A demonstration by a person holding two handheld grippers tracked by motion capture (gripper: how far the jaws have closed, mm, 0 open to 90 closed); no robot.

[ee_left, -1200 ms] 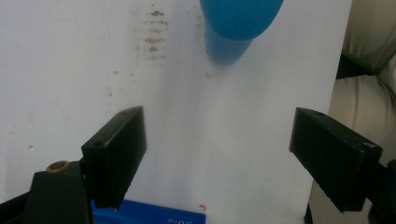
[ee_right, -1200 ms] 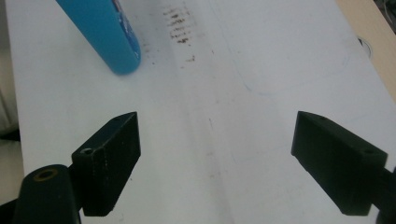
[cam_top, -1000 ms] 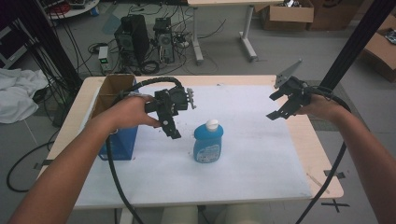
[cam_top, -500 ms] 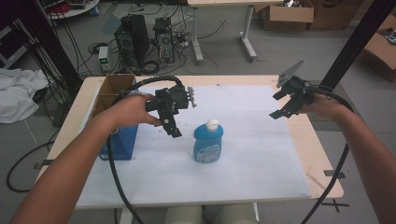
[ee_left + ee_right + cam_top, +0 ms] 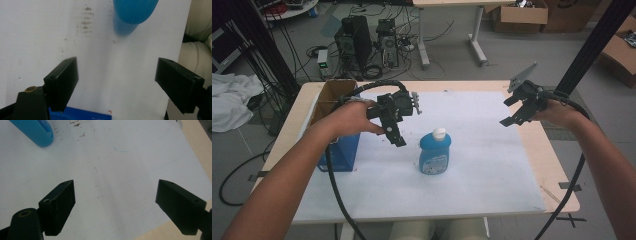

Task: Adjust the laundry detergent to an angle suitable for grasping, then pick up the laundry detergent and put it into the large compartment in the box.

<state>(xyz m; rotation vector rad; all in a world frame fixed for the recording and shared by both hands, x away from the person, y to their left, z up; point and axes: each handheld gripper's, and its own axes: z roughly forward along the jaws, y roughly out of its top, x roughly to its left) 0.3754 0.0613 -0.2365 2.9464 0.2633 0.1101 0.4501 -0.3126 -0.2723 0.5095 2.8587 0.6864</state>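
Both grippers hang above the table with jaws spread wide and nothing between them. Left gripper hovers just beside the blue plastic bottle with a white cap, which stands upright near the middle of the white sheet covering the wooden table. Right gripper is well apart from the bottle, near the table's right edge. An open blue cardboard box stands at the left side.
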